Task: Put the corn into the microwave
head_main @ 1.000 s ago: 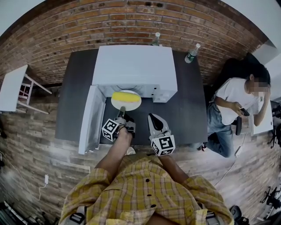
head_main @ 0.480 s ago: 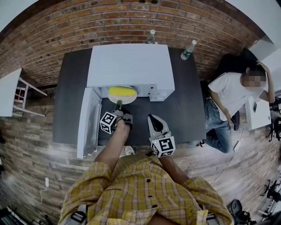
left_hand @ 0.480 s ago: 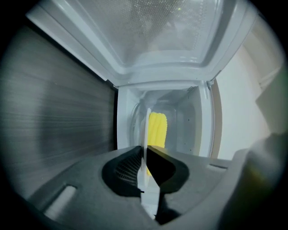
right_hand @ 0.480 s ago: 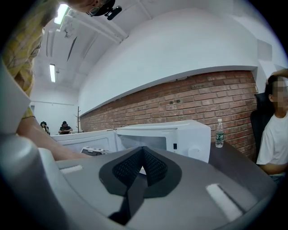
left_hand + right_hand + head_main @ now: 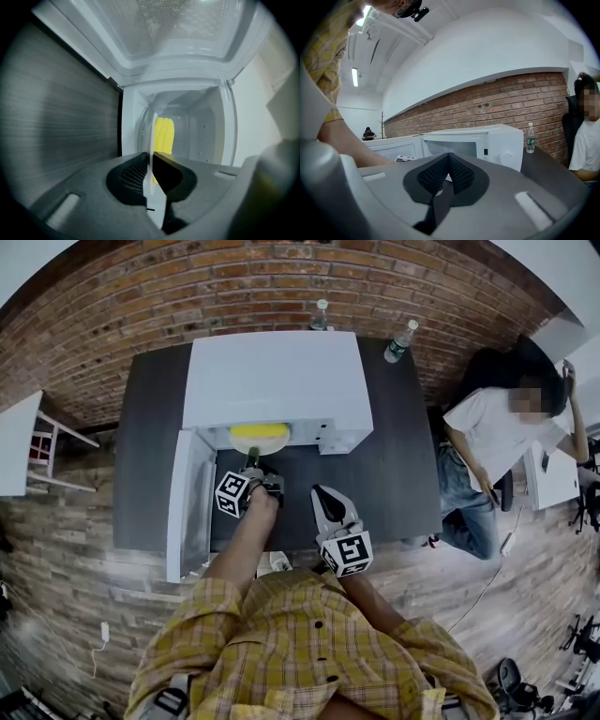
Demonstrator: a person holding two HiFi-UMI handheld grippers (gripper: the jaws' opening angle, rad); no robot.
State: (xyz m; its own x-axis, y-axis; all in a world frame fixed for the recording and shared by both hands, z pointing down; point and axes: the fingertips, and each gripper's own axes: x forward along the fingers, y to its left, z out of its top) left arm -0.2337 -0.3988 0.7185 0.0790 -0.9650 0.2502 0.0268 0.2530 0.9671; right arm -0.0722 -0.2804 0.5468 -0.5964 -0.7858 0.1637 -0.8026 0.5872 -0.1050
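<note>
Closest in, your yellow checked shirt [image 5: 309, 652] fills the bottom of the head view, with both forearms reaching out over the dark counter [image 5: 394, 474]. Your right gripper [image 5: 449, 157] hangs above the counter's near edge. Its jaws are clenched tip to tip with nothing between them, and it points toward the microwave [image 5: 277, 381] without touching it.

Just beside it, a little further out, your left gripper [image 5: 151, 154] has its jaws grasping the near rim of a white plate [image 5: 152, 136], which its own view shows edge-on. The corn [image 5: 164, 136], a yellow cob, lies on that plate past the jaws. The plate sits in the microwave's open mouth, and from above part of it is tucked under the oven's top.

The microwave door [image 5: 190, 498] is swung fully open on your left, reaching back along the counter toward you.

Behind the oven, two clear bottles stand upright at the counter's far edge, one [image 5: 320, 315] behind the microwave and one [image 5: 398, 341] off its right corner. A brick wall [image 5: 281, 277] rises behind them. A person in a white top [image 5: 497, 442] sits off to your right, well apart from the counter.
</note>
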